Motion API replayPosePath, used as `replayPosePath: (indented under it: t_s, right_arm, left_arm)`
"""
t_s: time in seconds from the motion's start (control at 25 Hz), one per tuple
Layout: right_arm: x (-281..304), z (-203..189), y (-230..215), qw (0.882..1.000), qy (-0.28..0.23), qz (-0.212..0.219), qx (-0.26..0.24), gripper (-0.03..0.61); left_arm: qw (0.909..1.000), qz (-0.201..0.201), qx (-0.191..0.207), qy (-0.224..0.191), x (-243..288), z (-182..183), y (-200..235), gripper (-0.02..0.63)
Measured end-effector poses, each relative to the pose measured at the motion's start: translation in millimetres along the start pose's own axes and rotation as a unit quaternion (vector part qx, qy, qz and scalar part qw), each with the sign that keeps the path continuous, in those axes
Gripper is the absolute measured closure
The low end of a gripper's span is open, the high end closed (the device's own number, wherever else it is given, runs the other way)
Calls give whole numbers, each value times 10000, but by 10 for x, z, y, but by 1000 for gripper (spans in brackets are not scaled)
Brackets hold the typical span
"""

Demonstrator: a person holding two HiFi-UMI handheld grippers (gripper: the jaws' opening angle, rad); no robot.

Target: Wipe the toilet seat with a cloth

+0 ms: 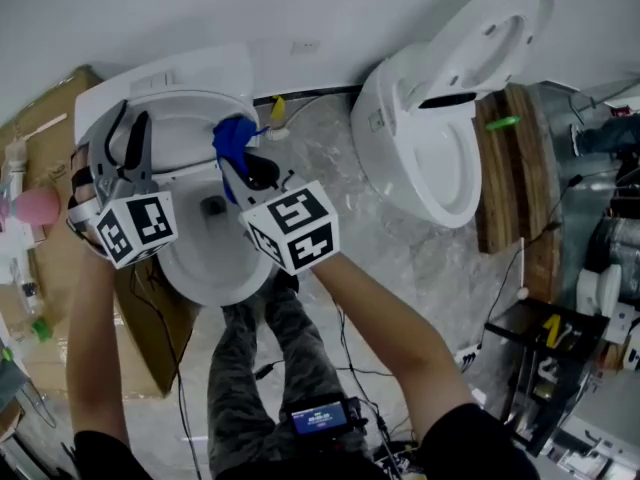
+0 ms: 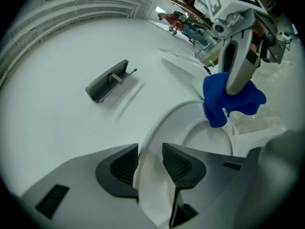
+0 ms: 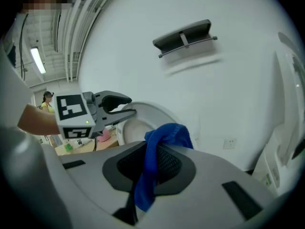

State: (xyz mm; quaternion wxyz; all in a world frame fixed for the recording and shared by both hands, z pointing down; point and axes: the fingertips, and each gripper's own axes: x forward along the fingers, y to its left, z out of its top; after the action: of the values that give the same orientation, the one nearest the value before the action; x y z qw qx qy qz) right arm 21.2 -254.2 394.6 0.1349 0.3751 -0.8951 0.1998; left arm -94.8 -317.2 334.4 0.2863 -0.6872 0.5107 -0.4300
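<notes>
Both forearms (image 1: 385,318) reach forward, left claw (image 2: 150,152) clamped on the raised toilet seat (image 2: 170,120), right claw (image 3: 153,165) pinching the blue cloth (image 3: 166,135).

Left gripper (image 2: 150,150): jaws closed on raised toilet seat (image 2: 164,120) rim. Right gripper (image 3: 151,163): jaws clamped on blue cloth (image 3: 167,133). Left forearm (image 1: 95,353) and right forearm (image 1: 385,323) extended forward, grippers held side by side.

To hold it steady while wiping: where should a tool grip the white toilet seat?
Grip the white plastic toilet seat at its thin rim, edge-on, one jaw per face, as the left tool does; it is flat and slim there.
</notes>
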Motion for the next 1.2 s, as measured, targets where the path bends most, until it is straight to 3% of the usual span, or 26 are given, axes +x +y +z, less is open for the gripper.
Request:
replayPosePath:
  t_s: [0.28,0.44,0.68,0.84,0.96,1.2]
  right_arm:
    - [472,452,-100,9991,8,162,-382,531]
    - [595,521,-54,9983,-40,341,-477,531]
    - [741,612,199,9971,-160,501,-555,531]
    - [881,708,460,9960,-244,616,-596,531]
    - [1008,753,669,9956,-265,702,-564,531]
    - [1326,742,1105,9947,-176,911,-433,531]
  left_arm:
    - [9991,186,-266,280,-85,-7,48,471]
    - [9960,67,-792,420,-241,-186,-54,471]
    - [9801,-135,-1782,864,-568,-682,-355,471]
    - [9709,-253,-2175,973,-767,-907,-459,471]
    - [9674,-281,-2341,923,-890,-995,-455,471]
    - [9700,-508,-2279,683,-1041,-1073,-510,471]
